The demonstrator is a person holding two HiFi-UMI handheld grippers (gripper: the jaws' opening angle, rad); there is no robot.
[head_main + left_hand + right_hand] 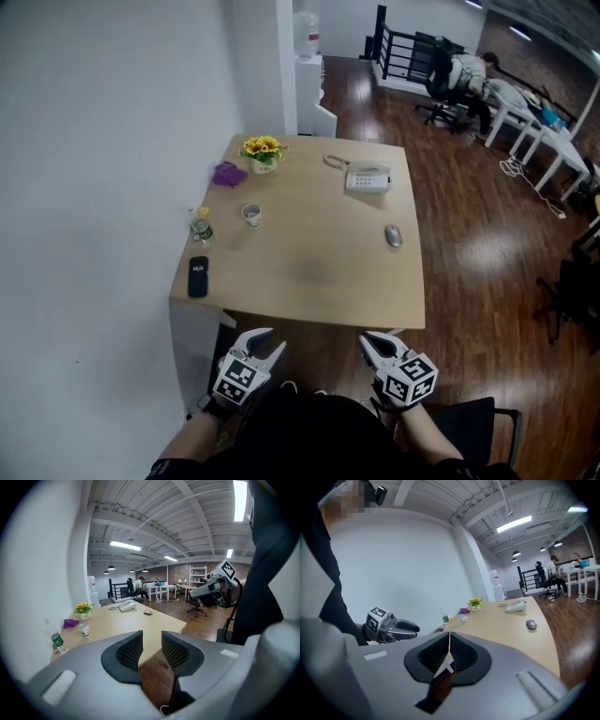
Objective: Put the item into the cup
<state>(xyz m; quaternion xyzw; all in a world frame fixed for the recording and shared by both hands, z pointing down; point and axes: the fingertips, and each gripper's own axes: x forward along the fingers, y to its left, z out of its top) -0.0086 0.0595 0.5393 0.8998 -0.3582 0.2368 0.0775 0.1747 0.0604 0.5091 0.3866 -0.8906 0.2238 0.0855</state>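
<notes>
A small white cup point(251, 216) stands on the left part of the light wooden table point(319, 272); it also shows in the left gripper view as the cup point(84, 629) and in the right gripper view as the cup point(464, 618). A purple item point(228, 173) lies beyond it, and a small yellow thing point(202, 213) sits by a bottle. Both grippers hang below the table's near edge, close to the person's body. My left gripper point(272, 339) point(152, 641) is open with nothing between its jaws. My right gripper point(367, 339) point(449, 641) is shut and empty.
A plastic bottle point(201, 230) and a black phone point(198, 276) lie near the left edge. A flower pot point(262, 154), a desk telephone point(367, 177) and a mouse point(393, 235) sit farther off. A white wall runs along the left; a dark chair point(469, 417) is at lower right.
</notes>
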